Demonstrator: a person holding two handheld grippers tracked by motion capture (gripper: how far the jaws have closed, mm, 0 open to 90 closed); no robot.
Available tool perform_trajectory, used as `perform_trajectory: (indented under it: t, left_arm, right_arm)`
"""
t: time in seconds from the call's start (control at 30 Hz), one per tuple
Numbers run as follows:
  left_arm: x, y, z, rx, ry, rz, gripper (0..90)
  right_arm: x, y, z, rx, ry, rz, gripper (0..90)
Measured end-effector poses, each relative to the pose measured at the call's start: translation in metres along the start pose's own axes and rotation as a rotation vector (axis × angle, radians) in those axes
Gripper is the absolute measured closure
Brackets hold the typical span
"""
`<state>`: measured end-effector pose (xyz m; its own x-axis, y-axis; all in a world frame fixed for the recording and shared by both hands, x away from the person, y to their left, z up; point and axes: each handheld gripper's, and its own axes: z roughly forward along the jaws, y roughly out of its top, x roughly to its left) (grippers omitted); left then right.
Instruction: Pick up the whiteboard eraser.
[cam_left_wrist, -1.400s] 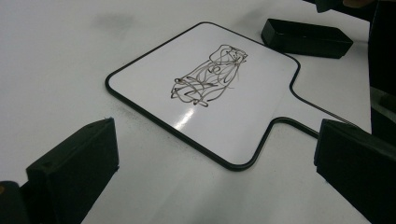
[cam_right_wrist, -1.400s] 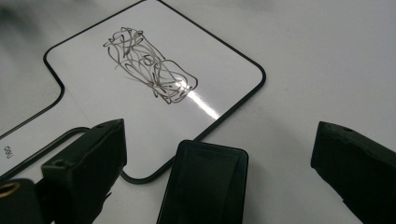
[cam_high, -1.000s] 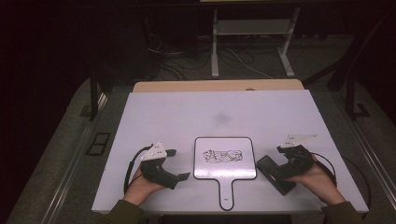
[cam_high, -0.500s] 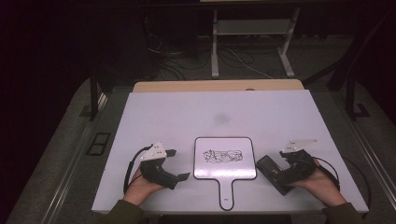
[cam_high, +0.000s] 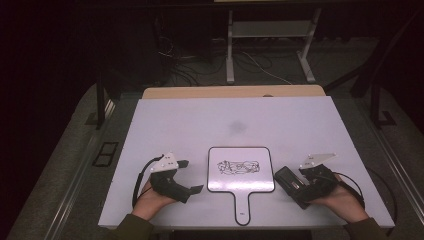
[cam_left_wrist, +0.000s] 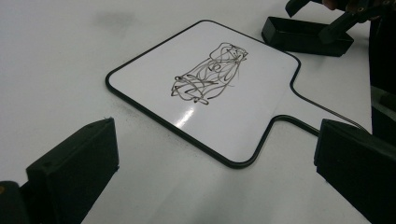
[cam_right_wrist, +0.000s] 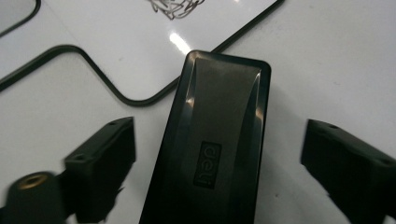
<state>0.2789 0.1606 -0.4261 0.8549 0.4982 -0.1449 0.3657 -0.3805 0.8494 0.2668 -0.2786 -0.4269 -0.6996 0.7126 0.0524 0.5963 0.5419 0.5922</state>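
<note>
The black eraser (cam_right_wrist: 212, 154) lies flat on the desk (cam_high: 190, 120) just right of the scribbled whiteboard (cam_high: 241, 169), between the right gripper's (cam_high: 295, 186) fingers, which have just been closing but are still apart; light, rigid and glossy, it is best clamped across its long sides.

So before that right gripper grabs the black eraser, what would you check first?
1. Eraser between the right gripper jaws: ok, it lies lengthwise in the gap.
2. Pads on the eraser: not ok, gaps show on both sides, though the jaws have just been closing.
3. Eraser free of the whiteboard: ok, it lies on the table beside the board's right edge.
4. Scribble there to wipe: ok, dark lines cover the board's middle.
5. Left gripper out of the way: ok, open, nothing between its jaws, short of the board's edge.
6. Firmness of the coming grip: cannot tell.
</note>
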Motion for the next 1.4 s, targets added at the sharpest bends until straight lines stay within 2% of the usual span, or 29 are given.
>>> perform_trajectory:
  t: [0.27,0.83,1.4]
  left_arm:
    - [-0.0006,-0.0002,0.0005,0.0,0.003,-0.002,0.0]
    - [-0.0006,-0.0002,0.0007,-0.001,0.002,-0.002,0.0]
    - [-0.001,0.0002,0.0001,0.001,0.0,0.0,0.0]
  right_arm:
    - [0.0035,-0.0026,0.0035,0.051,0.001,-0.022,17.1]
    - [0.0041,-0.0037,0.006,0.095,-0.001,-0.027,30.2]
    - [0.0029,-0.0018,0.0045,0.115,-0.004,-0.004,33.7]
